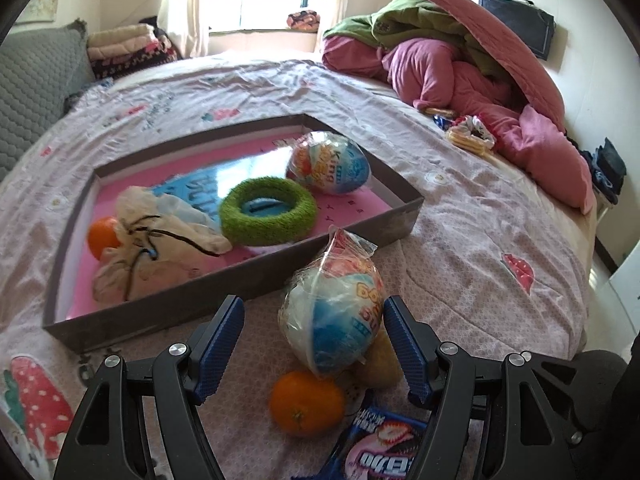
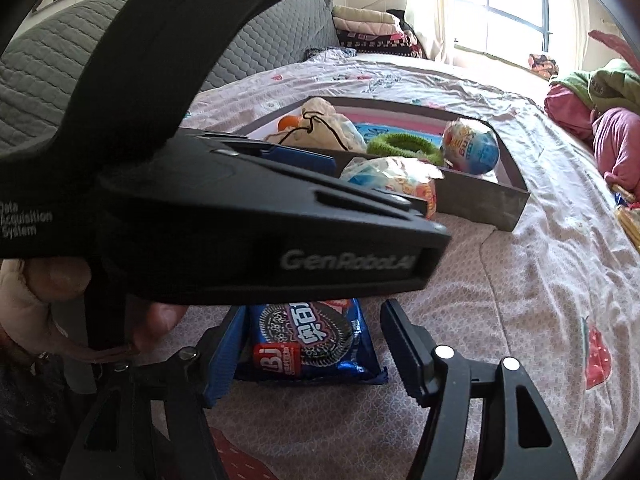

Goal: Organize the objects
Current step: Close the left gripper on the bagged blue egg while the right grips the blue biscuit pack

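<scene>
Blue-padded left gripper open around plastic-wrapped egg toy beside grey tray; right gripper open over blue cookie packet. Next: clamp, lift into tray.

The left tool points forward and steeply downward, its two black arms spread wide and its blue ribbed pads well apart, pressing on nothing. The right tool tilts down in much the same way, its jaws also standing wide with nothing clamped between the pads. In the right wrist view the left tool's black body crosses the upper left of the picture just ahead of the right one, and the person's hand, in a pale sleeve, curls its fingers around the dark handle below that body.
</scene>
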### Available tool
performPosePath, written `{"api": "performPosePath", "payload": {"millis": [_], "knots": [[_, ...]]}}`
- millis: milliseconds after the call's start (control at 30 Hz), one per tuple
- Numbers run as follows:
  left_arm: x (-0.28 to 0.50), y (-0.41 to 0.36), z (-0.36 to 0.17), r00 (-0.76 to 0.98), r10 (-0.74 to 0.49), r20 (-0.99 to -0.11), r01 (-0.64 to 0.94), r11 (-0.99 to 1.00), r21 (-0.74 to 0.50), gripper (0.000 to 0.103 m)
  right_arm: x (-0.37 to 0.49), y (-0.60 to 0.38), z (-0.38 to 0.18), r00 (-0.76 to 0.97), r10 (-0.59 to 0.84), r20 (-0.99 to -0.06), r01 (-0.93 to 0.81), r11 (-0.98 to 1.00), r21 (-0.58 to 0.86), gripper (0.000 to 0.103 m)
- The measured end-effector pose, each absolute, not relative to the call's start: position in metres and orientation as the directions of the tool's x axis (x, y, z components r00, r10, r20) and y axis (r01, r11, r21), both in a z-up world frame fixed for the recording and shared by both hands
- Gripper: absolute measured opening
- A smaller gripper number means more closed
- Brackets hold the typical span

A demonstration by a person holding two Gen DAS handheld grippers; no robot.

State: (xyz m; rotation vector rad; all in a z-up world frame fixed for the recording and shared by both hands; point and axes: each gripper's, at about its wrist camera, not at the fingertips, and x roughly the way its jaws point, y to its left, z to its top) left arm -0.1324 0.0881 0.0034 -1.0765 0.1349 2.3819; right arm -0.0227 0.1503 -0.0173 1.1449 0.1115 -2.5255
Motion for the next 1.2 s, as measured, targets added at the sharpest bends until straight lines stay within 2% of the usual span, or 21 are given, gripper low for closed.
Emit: {"api": "performPosePath", "payload": {"millis": [267, 500, 700, 1200], "knots": [[-0.144, 0.093, -0.009, -0.507, 0.424, -0.751, -0.499, -0.854, -0.145, 0.074, -0.027, 0.147, -0.023, -0.593, -0.294, -0.75, 0.365, -0.928, 0.075, 0.067], [-0.145, 0.091, -0.008, -0.502, 0.45, -0.739, -0.504, -0.846, -0.173, 0.073, -0.029, 0.146, -0.027, -0.587, -0.307, -0.75, 0.376, -0.923, 0.084, 0.066], [-0.145, 0.092, -0.008, -0.483, 0.471, -0.738, -0.518, -0.833, -0.194, 0.054, -0.029, 0.146, -0.027, -0.584, -0.319, -0.746, 0.392, -0.916, 0.085, 0.063], [-0.135, 0.078, 0.022, -0.543, 0.496, -0.677, -0.52, -0.832, -0.193, 0.053, -0.025, 0.147, -0.019, -0.617, -0.324, -0.717, 0.404, -0.912, 0.064, 0.056]]}}
